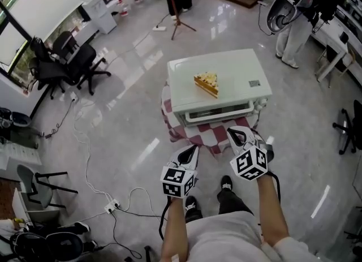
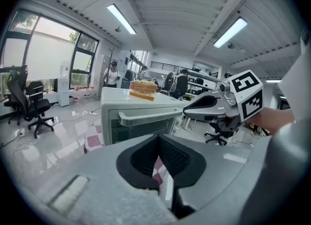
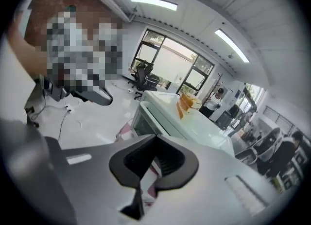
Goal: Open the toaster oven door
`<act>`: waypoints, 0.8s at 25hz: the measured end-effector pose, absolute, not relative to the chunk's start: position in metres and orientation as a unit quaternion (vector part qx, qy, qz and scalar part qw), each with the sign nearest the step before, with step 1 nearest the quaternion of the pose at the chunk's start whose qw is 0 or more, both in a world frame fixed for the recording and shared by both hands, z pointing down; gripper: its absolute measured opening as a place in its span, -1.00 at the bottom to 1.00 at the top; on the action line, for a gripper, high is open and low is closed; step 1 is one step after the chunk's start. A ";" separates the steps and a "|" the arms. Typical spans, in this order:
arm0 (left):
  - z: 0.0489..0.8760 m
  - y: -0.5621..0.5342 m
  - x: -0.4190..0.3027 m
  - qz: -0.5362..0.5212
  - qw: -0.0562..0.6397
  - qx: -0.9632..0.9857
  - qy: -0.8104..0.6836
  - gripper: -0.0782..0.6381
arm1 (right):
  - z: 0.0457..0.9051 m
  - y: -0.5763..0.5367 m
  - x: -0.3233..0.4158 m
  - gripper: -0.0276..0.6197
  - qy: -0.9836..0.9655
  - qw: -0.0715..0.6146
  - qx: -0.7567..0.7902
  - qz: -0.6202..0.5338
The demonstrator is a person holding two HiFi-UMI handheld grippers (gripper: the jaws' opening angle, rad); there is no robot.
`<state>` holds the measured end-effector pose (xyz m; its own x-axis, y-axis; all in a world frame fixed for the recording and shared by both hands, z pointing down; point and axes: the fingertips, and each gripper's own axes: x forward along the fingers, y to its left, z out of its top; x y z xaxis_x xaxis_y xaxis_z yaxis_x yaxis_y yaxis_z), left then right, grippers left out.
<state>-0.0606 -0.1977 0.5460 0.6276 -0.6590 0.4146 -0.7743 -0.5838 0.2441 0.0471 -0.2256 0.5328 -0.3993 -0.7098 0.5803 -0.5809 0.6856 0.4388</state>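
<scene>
A white toaster oven (image 1: 226,74) stands on a low stand draped with a red-and-white checked cloth (image 1: 198,135). Its door faces me, shut, with the pale handle bar (image 1: 218,114) across its top. A slice of layered cake (image 1: 207,84) lies on the oven's roof. My left gripper (image 1: 191,151) hovers in front of the oven's left part, short of the door, jaws shut and empty. My right gripper (image 1: 238,134) is closer, just before the door's right end, also shut with nothing in it. In the left gripper view the handle (image 2: 148,116) is straight ahead beyond the shut left gripper (image 2: 158,136). The right gripper (image 3: 155,138) looks at the oven (image 3: 180,122) at a slant.
Black office chairs (image 1: 68,63) stand at the left by the windows. Cables and a power strip (image 1: 110,204) trail over the glossy floor at lower left. A tripod (image 1: 178,20) is behind the oven, and a person (image 1: 294,23) stands by desks at the upper right.
</scene>
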 end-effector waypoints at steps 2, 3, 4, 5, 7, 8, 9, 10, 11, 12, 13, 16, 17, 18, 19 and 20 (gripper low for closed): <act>0.548 -0.200 -0.054 0.147 0.205 0.879 -0.404 -0.77 | 0.535 -0.239 0.050 -0.91 -0.821 0.416 0.372 -0.118; 0.548 -0.202 -0.051 0.149 0.205 0.880 -0.403 -0.76 | 0.537 -0.245 0.050 -0.91 -0.817 0.427 0.364 -0.130; 0.548 -0.203 -0.049 0.150 0.205 0.880 -0.402 -0.77 | 0.540 -0.252 0.051 -0.91 -0.815 0.436 0.356 -0.138; 0.548 -0.204 -0.048 0.151 0.206 0.880 -0.402 -0.77 | 0.543 -0.258 0.051 -0.90 -0.814 0.443 0.347 -0.142; 0.549 -0.207 -0.046 0.151 0.208 0.879 -0.402 -0.77 | 0.550 -0.265 0.050 -0.82 -0.816 0.454 0.328 -0.146; 0.549 -0.208 -0.045 0.149 0.210 0.879 -0.402 -0.76 | 0.553 -0.268 0.049 -0.76 -0.814 0.461 0.319 -0.152; 0.550 -0.210 -0.044 0.144 0.214 0.879 -0.401 -0.77 | 0.555 -0.271 0.049 -0.78 -0.810 0.468 0.313 -0.162; 0.550 -0.212 -0.041 0.138 0.218 0.880 -0.399 -0.77 | 0.556 -0.275 0.050 -0.78 -0.804 0.477 0.308 -0.175; 0.550 -0.213 -0.039 0.132 0.222 0.881 -0.397 -0.76 | 0.558 -0.279 0.052 -0.78 -0.797 0.488 0.301 -0.190; 0.550 -0.214 -0.036 0.126 0.226 0.881 -0.396 -0.77 | 0.560 -0.282 0.054 -0.75 -0.789 0.500 0.293 -0.204; 0.550 -0.214 -0.036 0.124 0.228 0.881 -0.395 -0.77 | 0.563 -0.284 0.056 -0.71 -0.781 0.512 0.283 -0.219; 0.549 -0.211 -0.040 0.124 0.229 0.881 -0.395 -0.76 | 0.576 -0.283 0.058 -0.68 -0.760 0.543 0.255 -0.249; 0.547 -0.211 -0.043 0.123 0.228 0.881 -0.396 -0.77 | 0.580 -0.283 0.059 -0.63 -0.754 0.554 0.247 -0.252; 0.545 -0.212 -0.045 0.123 0.227 0.881 -0.397 -0.77 | 0.583 -0.284 0.060 -0.60 -0.748 0.563 0.240 -0.256; 0.543 -0.212 -0.048 0.124 0.225 0.880 -0.399 -0.76 | 0.586 -0.285 0.061 -0.56 -0.742 0.570 0.237 -0.260; 0.543 -0.212 -0.050 0.125 0.223 0.880 -0.400 -0.77 | 0.589 -0.287 0.061 -0.54 -0.737 0.576 0.235 -0.265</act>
